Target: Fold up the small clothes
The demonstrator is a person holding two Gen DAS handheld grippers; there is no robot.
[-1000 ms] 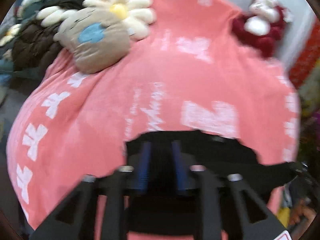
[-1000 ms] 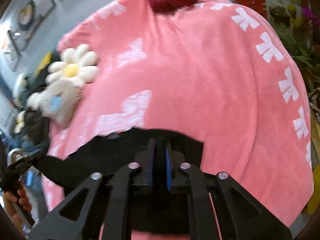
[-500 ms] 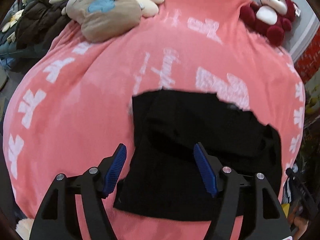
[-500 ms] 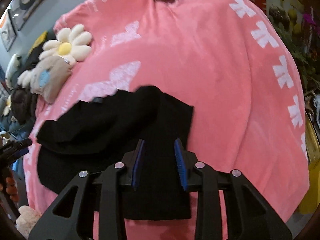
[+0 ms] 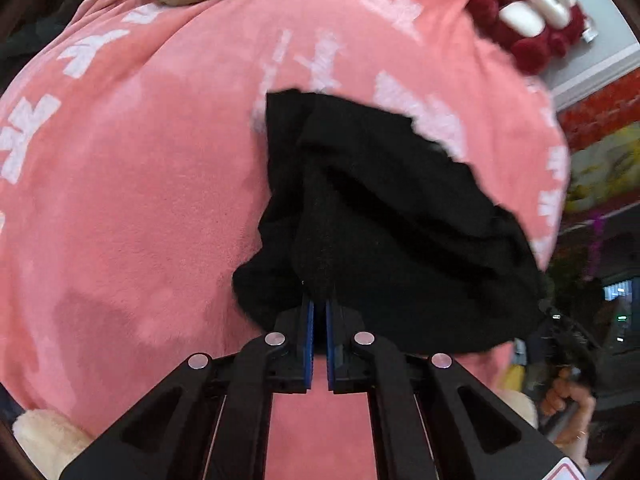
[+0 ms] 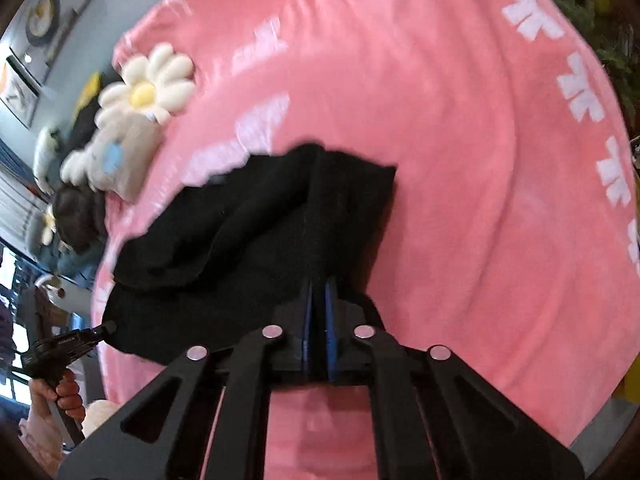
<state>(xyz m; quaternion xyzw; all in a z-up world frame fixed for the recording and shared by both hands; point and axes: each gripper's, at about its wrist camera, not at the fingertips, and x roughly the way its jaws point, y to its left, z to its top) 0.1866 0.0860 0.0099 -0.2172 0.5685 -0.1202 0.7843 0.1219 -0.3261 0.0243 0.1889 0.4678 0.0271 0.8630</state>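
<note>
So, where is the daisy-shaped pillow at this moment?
Only the right wrist view shows the daisy pillow: upper left, at the far left edge of the pink blanket, above the beige cushion.

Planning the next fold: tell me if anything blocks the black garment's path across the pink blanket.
Nothing visible does. Both claws, left and right, pinch the black garment; the pink blanket beyond it is bare, the plush toys sitting near its far edge.

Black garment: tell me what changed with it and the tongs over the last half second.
Both tongs were open over the flat black garment half a second ago. Now the left tongs and the right tongs have closed, each pinching its near edge, and the cloth has bunched up into ridges. The pink blanket and flower pillow lie as before.
</note>
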